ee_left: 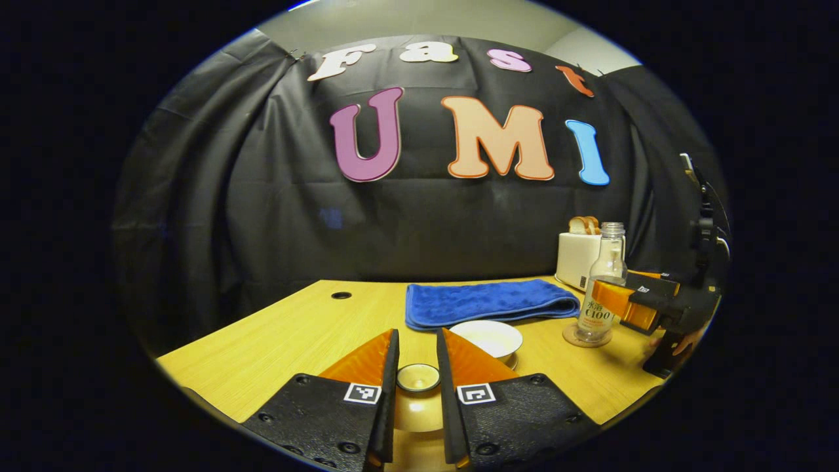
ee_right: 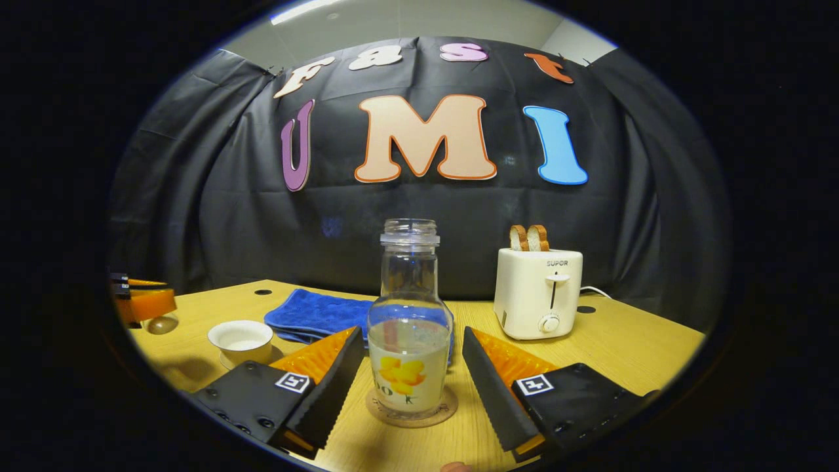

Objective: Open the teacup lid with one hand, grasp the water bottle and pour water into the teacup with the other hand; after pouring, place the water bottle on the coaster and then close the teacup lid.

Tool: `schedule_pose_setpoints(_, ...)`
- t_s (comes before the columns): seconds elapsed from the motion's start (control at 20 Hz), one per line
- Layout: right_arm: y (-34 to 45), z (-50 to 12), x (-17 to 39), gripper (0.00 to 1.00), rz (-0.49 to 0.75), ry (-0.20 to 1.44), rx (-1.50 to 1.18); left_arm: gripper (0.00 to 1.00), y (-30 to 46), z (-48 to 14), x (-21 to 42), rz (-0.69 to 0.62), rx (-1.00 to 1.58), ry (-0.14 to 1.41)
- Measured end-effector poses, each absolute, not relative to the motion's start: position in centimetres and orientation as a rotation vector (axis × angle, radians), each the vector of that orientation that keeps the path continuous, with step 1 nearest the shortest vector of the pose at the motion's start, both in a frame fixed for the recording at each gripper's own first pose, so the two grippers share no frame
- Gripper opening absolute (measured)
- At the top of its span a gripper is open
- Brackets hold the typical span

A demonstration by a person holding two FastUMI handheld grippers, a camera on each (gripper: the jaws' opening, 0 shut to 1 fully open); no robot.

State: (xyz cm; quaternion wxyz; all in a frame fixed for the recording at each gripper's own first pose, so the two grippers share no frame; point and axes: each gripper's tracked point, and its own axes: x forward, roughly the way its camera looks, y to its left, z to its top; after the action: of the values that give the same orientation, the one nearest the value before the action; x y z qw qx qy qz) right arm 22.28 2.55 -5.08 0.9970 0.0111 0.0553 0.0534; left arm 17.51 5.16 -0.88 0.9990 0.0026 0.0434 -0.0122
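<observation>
Since the water bottle stands upright on the coaster with the right gripper spread wide to either side of it, neither finger touching the glass, the pouring looks done and the step in hand is most likely closing the teacup. The left gripper holds the teacup lid by its knob, both fingers pressed on it and the lid's dome hanging below, clear of the table. The teacup sits just ahead of that gripper's fingertips and a little to their right, on what appears to be a saucer. To seat the lid well, carry it forward and right until it is centred above the rim, keep it level, lower it slowly, and let go only once it rests all round; a tilted lid could catch the rim and tip or slide the cup. The right gripper would do best to back straight away from the bottle without brushing it, as the bottle is tall and uncapped. As for contents, the bottle is filled to a little under half with a pale liquid, and the right gripper view shows the teacup open with a pale surface inside, likely water, though its level I cannot judge.
</observation>
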Motion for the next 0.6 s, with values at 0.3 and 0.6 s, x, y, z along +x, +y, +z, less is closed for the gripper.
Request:
schedule_pose_setpoints(0.3,2.3,-4.5,19.7,1.0,0.129,0.093,0.007,0.28,1.7,-1.8,21.3,-0.099,0.01,0.121)
schedule_pose_setpoints(0.6,2.0,-4.4,17.8,0.97,0.156,0.103,0.013,0.28,1.0,-2.8,23.9,-0.103,-0.007,0.153)
